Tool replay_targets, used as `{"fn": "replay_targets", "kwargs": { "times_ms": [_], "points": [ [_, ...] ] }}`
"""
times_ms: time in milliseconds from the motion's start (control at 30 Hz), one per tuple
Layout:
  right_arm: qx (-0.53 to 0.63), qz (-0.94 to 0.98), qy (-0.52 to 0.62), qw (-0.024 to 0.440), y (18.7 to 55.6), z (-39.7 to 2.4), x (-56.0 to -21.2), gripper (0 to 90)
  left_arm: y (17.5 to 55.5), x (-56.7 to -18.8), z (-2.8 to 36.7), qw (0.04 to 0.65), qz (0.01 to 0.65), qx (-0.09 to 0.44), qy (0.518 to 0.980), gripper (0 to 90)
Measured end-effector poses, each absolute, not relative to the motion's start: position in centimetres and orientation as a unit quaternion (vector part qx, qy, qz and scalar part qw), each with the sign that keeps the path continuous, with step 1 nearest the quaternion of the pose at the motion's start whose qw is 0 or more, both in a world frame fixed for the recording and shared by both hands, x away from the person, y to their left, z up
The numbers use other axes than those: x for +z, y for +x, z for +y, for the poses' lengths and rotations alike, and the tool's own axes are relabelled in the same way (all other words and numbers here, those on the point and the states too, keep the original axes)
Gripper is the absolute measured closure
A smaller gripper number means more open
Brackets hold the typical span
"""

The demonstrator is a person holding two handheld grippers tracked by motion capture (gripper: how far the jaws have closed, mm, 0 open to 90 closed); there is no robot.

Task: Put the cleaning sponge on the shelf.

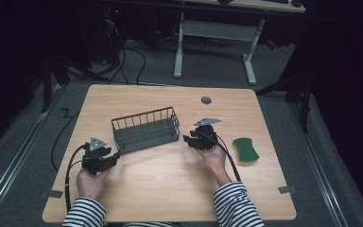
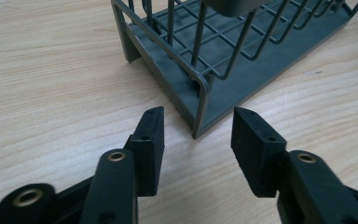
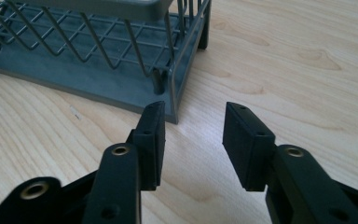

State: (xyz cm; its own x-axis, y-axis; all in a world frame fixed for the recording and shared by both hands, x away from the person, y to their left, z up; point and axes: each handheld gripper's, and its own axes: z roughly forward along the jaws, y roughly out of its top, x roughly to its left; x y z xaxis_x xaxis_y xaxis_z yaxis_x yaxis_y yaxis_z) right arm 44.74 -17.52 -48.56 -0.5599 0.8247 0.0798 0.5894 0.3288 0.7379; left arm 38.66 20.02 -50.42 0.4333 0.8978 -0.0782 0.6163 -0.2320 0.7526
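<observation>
The left gripper (image 2: 196,135) sits spread at the basket's (image 1: 144,130) near-left corner; the right gripper (image 3: 193,135), spread too, seems just short of its near-right corner. Sponge (image 1: 245,150) far right.

A green sponge (image 1: 245,151) with a yellow underside lies flat on the wooden table (image 1: 170,189) close to its right edge, about halfway along it. A small round grey cable grommet (image 1: 206,100) sits in the tabletop near the far edge, a little right of the middle. Beyond the far edge, on the grey carpet, stands the white frame of another desk (image 1: 215,33), with dark cables (image 1: 127,61) trailing over the floor to its left.
</observation>
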Motion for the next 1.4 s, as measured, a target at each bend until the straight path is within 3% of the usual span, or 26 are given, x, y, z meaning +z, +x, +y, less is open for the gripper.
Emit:
{"fn": "replay_targets", "kwargs": {
  "times_ms": [200,867,1400],
  "points": [
    [0.367,0.81,0.431,0.152,45.7,-16.3,-49.0,69.6,39.3,-51.0,19.6,0.37,0.501,0.195,0.757,58.8],
    [0.372,0.806,0.444,0.12,47.5,-14.9,-50.3,84.3,39.8,-51.4,19.4,0.381,0.502,0.177,0.756,84.4],
    [0.357,0.816,0.434,0.139,46.6,-15.8,-50.0,86.2,39.1,-51.1,18.2,0.386,0.482,0.167,0.769,85.8]
  ]
}}
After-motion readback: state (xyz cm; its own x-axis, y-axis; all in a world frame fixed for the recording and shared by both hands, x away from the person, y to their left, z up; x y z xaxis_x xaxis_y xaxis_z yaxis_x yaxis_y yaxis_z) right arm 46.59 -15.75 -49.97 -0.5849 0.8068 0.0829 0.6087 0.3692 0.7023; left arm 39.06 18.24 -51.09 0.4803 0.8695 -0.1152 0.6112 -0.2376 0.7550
